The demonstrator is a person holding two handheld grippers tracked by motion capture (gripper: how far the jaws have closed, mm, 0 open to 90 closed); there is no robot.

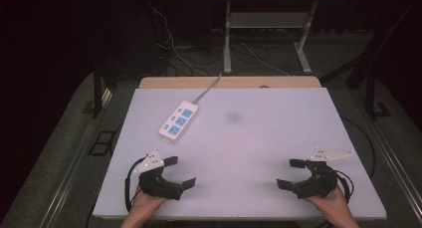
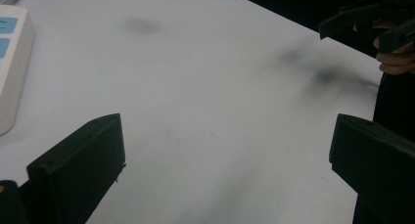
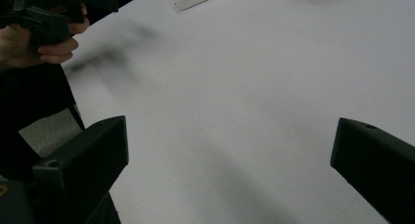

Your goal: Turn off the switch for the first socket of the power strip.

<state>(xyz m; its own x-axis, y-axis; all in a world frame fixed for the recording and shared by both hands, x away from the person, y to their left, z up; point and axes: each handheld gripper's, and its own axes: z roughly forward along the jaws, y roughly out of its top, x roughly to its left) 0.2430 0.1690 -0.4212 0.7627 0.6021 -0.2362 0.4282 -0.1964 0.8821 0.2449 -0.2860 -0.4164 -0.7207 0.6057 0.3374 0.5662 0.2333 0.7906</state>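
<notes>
- Apparently pre-start: my left gripper (image 1: 180, 172) and right gripper (image 1: 291, 173) sit released, empty, on the near bench (image 1: 278, 138).
- Next I'd guess reaching for the power strip (image 1: 178, 120).

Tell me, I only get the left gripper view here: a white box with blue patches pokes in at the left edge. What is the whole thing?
Observer: It is a white power strip with three blue socket panels, seen whole from the high view.
Operator: Is it plugged into anything?
Observer: Its grey cord runs off the far edge of the table; where it ends I cannot tell.
Operator: And the other hand's tool, is it gripping something?
Observer: No. The right gripper is open and empty near the table's front right, and the left gripper mirrors it at front left.
</notes>
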